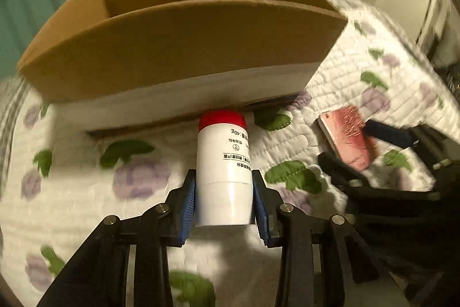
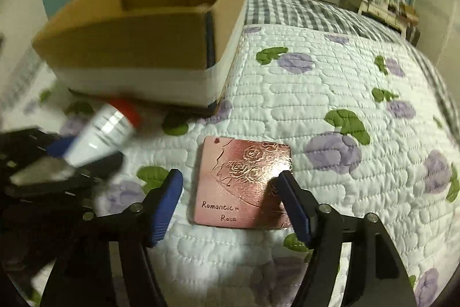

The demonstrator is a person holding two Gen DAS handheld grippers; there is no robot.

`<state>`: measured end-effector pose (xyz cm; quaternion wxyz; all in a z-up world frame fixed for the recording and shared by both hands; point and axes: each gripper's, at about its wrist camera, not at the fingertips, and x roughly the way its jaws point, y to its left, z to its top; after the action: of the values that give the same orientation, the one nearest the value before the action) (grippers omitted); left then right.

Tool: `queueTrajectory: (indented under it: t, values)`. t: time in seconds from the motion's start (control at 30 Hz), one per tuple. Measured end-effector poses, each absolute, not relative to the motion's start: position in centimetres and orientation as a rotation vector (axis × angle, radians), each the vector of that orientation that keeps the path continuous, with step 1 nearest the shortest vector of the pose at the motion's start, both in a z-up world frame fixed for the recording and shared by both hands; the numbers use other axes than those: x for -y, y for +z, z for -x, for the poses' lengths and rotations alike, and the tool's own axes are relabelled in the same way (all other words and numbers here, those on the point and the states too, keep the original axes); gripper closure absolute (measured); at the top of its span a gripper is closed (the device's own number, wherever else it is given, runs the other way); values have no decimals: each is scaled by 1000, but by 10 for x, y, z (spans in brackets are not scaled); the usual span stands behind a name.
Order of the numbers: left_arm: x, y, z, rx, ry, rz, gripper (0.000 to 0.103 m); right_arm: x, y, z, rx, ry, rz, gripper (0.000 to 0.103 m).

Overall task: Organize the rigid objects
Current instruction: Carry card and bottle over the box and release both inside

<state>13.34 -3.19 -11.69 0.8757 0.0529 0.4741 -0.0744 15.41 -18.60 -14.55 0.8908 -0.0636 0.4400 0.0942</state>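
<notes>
left claw (image 1: 224, 203) grips bottle (image 1: 222, 171) | right view: "Romantic Rose" tin (image 2: 244, 183) legible

Dim, warm indoor light. Both views bend strongly toward black corners. Motion blur smears the cardboard box (image 1: 184, 48) and, at 9 o'clock in the right view, the bottle (image 2: 106, 134). Glare sheens the pink tin (image 2: 244, 180).

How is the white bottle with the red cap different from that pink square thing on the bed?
The white bottle is round and tall; the pink tin is flat and square. The bottle is clamped in the left gripper off the quilt; the tin lies on it, between the open right gripper's fingers. Both sit near the cardboard box.
</notes>
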Motion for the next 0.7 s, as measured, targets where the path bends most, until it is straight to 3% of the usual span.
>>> queueTrajectory:
  t: [0.07, 0.1, 0.13, 0.2, 0.3, 0.47, 0.7]
  values:
    - [22, -110, -121, -977, -144, -82, 67, 179, -148, -152, -915, 178, 195, 32]
    - [19, -108, -118, -977, -140, -76, 67, 177, -149, -152, -913, 174, 213, 37]
    - [17, -105, -112, -976, -137, -71, 67, 177, -148, -150, -908, 161, 236, 44]
    - [12, -102, -103, -969, -133, -61, 67, 182, -142, -145, -886, 176, 216, 69]
    - [10, -100, -96, -962, -134, -58, 67, 189, -118, -129, -791, 177, 196, 89]
    - [16, -95, -87, -959, -150, -70, 67, 222, -98, -129, -758, 126, 99, 92]
    - [28, -98, -98, -956, -172, -75, 67, 249, -123, -157, -838, 113, -73, 93]
